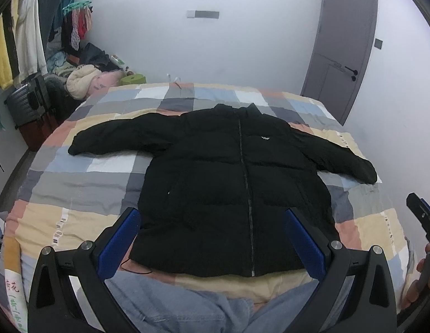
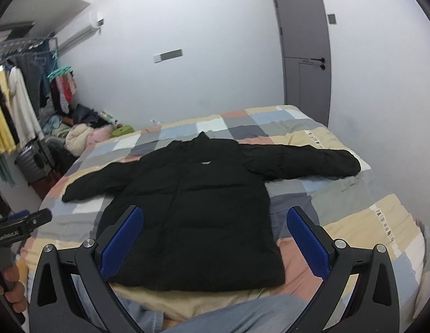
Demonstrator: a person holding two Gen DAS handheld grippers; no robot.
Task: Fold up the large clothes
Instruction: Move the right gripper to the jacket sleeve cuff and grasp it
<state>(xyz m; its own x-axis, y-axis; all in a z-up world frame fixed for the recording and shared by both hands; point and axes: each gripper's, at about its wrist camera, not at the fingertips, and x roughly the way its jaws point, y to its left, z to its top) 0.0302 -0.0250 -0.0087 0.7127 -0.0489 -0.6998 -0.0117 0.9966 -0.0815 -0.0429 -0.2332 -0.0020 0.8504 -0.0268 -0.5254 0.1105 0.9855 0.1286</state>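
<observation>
A black puffer jacket (image 1: 231, 183) lies flat and zipped on the checked bedspread (image 1: 76, 183), front up, collar toward the far wall, both sleeves spread out to the sides. It also shows in the right wrist view (image 2: 192, 211). My left gripper (image 1: 212, 222) is open and empty, held above the jacket's hem. My right gripper (image 2: 215, 222) is open and empty, above the hem's right part. Each gripper shows at the edge of the other's view: the right one (image 1: 420, 213), the left one (image 2: 23, 222).
The bed's patchwork cover (image 2: 340, 216) fills the middle. A clothes rack with hanging garments (image 1: 23, 36), a dark suitcase (image 1: 26, 102) and a pile of clothes (image 1: 84, 80) stand at the left. A grey door (image 1: 345, 50) is at the back right. My jeans-clad legs (image 1: 187, 305) are at the bottom.
</observation>
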